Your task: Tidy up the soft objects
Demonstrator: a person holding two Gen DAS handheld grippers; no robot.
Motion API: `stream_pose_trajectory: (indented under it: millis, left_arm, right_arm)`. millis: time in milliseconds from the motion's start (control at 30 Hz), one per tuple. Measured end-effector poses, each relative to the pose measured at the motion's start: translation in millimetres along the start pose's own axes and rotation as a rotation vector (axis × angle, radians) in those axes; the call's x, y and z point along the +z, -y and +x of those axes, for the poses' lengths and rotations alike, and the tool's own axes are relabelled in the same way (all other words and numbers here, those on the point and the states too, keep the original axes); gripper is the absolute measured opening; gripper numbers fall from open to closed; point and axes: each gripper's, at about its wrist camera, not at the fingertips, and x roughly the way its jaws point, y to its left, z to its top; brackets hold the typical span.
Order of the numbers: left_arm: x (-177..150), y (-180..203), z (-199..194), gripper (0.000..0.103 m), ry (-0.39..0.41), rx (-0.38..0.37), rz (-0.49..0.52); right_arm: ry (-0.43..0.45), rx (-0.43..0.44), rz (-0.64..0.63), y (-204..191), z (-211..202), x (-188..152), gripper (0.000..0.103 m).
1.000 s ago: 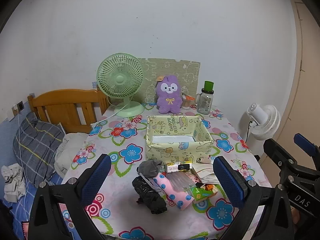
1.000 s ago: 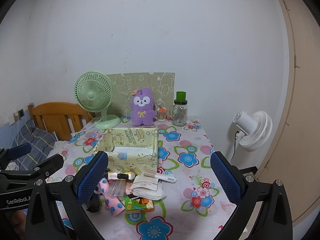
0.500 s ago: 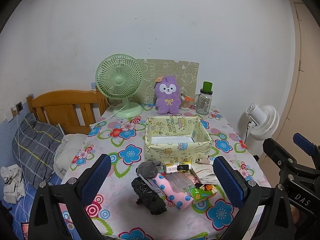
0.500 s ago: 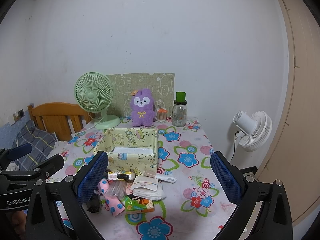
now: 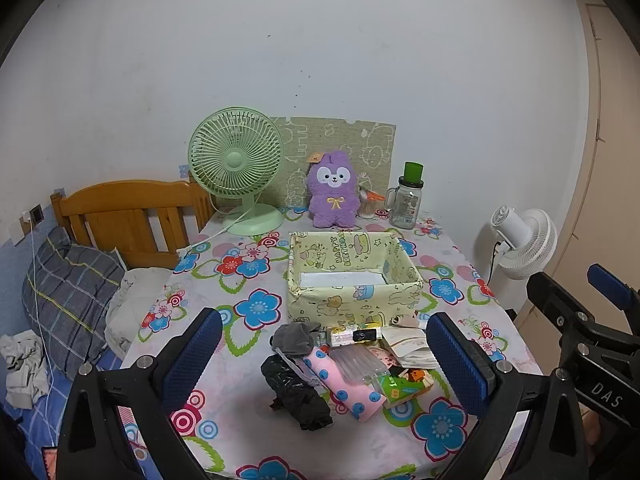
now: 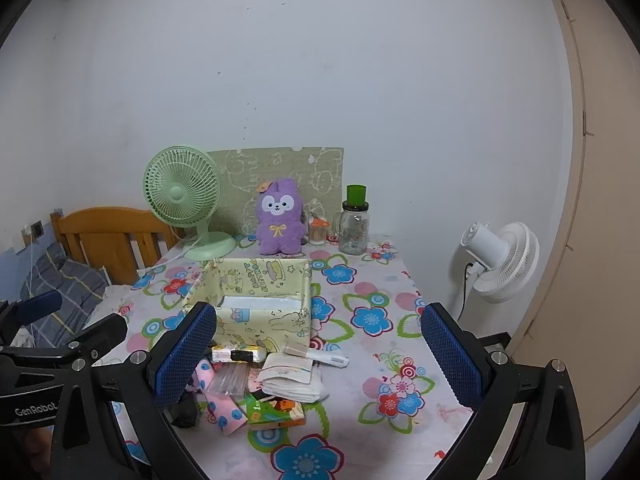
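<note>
Both tongs, left (image 5: 320,356) and right (image 6: 320,354), gape empty; yellow box (image 5: 352,276) reads "HAPPY BIRTHDAY".

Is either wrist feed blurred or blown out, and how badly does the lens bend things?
Left wrist view: sharp, evenly lit, no glare; the black bag casts only a soft shadow. Right wrist view: equally sharp and flat-lit. Both show fisheye bending, with the door frame curving and the corners black.

The tablecloth (image 5: 256,364) was pale pink with blue and red flowers. The box (image 5: 352,300) was yellow with cartoon prints, the plush toy (image 5: 333,196) purple, the desk fan (image 5: 236,160) green. One pink cloth (image 5: 344,388) bore blue dots beside a black cloth (image 5: 296,392).
</note>
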Motion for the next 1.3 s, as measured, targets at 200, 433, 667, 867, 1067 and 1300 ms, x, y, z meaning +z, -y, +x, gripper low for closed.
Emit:
stream_pose_trajectory:
  millis: [200, 433, 667, 867, 1067, 1300]
  left_arm:
    - [0.5, -0.8, 0.5, 0.103, -0.002, -0.003, -0.001]
    - [1.6, -1.8, 3.7, 0.103, -0.009, -0.009, -0.004]
    - [0.5, -3.8, 20.0, 0.103, -0.042, -0.006, -0.005]
    - [-2.2, -6.0, 40.1, 0.103, -0.080, -0.003, -0.002]
    - [-6.5, -4.7, 56.7, 0.103, -0.108, -0.008, 0.008]
    - [-14.5, -6.8, 80.4, 0.102, -0.159, -0.008, 0.007]
  right_arm:
    - [-0.011, 0.007, 0.011, 2.2, 2.7, -0.7, 0.103]
    - [-0.016, 0.012, 0.021, 2.9, 7.4, -0.9, 0.103]
    - [-0.025, 0.031, 0.020, 4.0, 19.2, -0.9, 0.103]
    - [-0.044, 0.067, 0.021, 4.6, 37.0, -5.9, 0.103]
    - [-0.059, 0.070, -0.002, -1.3, 52.0, -10.1, 0.103]
    - [-0.101, 0.074, -0.009, -6.9, 73.2, -17.2, 0.103]
